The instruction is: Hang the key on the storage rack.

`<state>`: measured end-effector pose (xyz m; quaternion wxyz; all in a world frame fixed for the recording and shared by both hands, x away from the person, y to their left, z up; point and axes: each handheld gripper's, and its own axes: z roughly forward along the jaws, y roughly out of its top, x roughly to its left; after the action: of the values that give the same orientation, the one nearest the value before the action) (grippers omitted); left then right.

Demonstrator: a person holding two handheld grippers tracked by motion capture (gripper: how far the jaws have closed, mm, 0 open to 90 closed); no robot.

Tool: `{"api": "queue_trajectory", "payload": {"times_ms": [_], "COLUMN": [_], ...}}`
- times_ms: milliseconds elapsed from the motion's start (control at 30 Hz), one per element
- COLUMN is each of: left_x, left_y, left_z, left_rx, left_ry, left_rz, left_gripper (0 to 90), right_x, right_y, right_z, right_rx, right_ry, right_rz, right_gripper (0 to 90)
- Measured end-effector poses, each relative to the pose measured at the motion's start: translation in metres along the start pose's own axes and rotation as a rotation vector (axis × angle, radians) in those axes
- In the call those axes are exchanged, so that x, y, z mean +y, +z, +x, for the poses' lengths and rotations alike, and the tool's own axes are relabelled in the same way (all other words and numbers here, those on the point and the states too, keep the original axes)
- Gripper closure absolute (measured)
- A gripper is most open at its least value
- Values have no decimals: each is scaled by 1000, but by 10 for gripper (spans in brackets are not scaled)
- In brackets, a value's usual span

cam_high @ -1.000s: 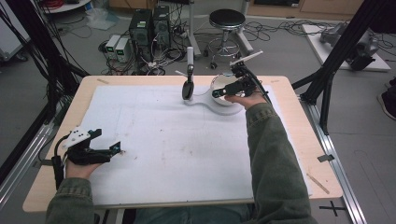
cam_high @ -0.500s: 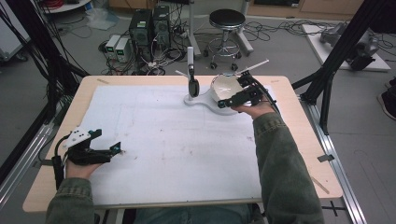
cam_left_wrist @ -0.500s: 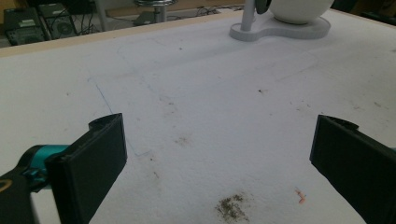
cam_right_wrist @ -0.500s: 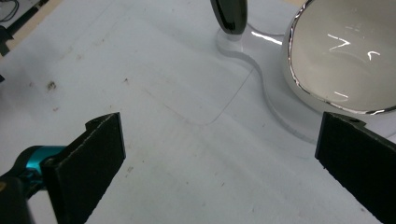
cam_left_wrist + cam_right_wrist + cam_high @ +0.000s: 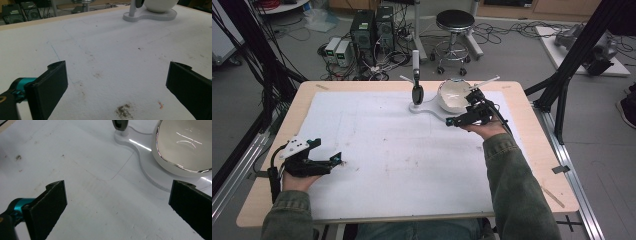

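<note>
The right tool point(image 5: 460, 120) is held over the far part of the surface point(image 5: 412, 150), its jaws spread wide with nothing between them; in the right gripper view the white bowl point(image 5: 185, 147) sits just ahead of its right jaw, tilted on a flat white base point(image 5: 150, 165), and the base's edge reaches toward that jaw without touching it. Ahead of the same tool, beyond its left jaw, a dark rounded piece point(image 5: 120, 124) stands on a short white post at the base's narrow end. The left tool point(image 5: 319, 162) rests low at the near left of the surface, well apart from the bowl, its jaws also spread wide and empty; in the left gripper view the base point(image 5: 150, 16) lies far ahead, and a brownish smudge point(image 5: 123, 111) marks the white sheet between the jaws
</note>
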<state>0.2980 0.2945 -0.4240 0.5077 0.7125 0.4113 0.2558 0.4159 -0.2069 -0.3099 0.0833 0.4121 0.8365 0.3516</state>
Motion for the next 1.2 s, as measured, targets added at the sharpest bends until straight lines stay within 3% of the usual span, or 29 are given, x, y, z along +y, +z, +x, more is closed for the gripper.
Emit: {"api": "queue_trajectory", "payload": {"times_ms": [600, 833, 1200], "left_x": [0, -1, -2], "left_y": [1, 2, 2], "left_z": [0, 0, -1], "left_rx": [-4, -10, -16], "left_ry": [0, -2, -6], "left_rz": [15, 29, 37], "left_gripper": [43, 43, 43], "right_x": [-43, -55, -81], "right_y": [8, 8, 4], "right_z": [-7, -7, -12], "right_rx": [-38, -68, -68], "right_ry": [48, 27, 35], "right_rz": [-17, 4, -43], "right_gripper": [5, 5, 5]}}
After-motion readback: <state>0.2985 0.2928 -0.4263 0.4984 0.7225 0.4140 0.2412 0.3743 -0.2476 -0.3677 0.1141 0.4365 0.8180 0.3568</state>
